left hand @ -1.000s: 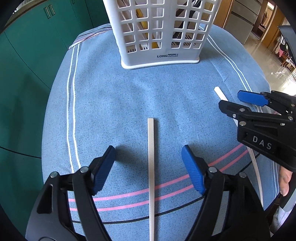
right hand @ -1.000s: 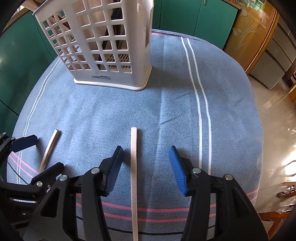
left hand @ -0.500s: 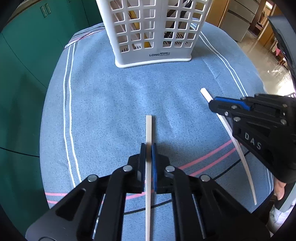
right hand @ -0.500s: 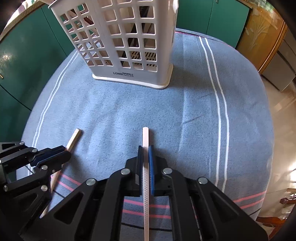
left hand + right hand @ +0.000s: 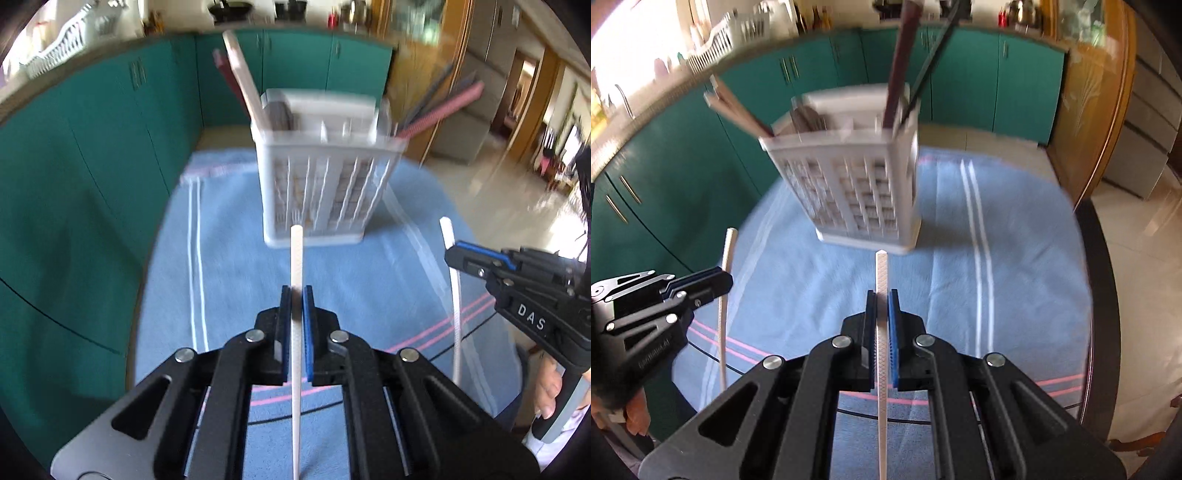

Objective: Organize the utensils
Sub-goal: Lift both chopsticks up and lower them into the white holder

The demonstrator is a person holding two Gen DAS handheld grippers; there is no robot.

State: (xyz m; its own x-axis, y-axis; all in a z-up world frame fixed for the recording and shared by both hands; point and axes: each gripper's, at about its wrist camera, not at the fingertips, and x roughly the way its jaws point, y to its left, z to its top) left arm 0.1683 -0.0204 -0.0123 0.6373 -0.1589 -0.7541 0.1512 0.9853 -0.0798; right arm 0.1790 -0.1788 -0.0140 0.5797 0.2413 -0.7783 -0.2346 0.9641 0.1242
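Observation:
My left gripper (image 5: 296, 293) is shut on a white chopstick (image 5: 296, 254) and holds it above the blue cloth, pointing at the white lattice utensil basket (image 5: 321, 192). My right gripper (image 5: 882, 297) is shut on a second white chopstick (image 5: 881, 273), also lifted and pointing at the basket (image 5: 857, 192). Each gripper shows in the other's view: the right one (image 5: 458, 254) with its chopstick (image 5: 456, 295), the left one (image 5: 716, 282) with its chopstick (image 5: 724, 295). The basket holds several chopsticks, red, dark and pale.
The basket stands at the far middle of a round table under a blue striped cloth (image 5: 229, 266). Teal cabinets (image 5: 92, 147) run behind and to the left. A tiled floor (image 5: 1137, 258) lies past the table's right edge.
Both grippers closed on their chopsticks, then lifted them off the cloth and tilted up, so the basket's top and the cabinets now show.

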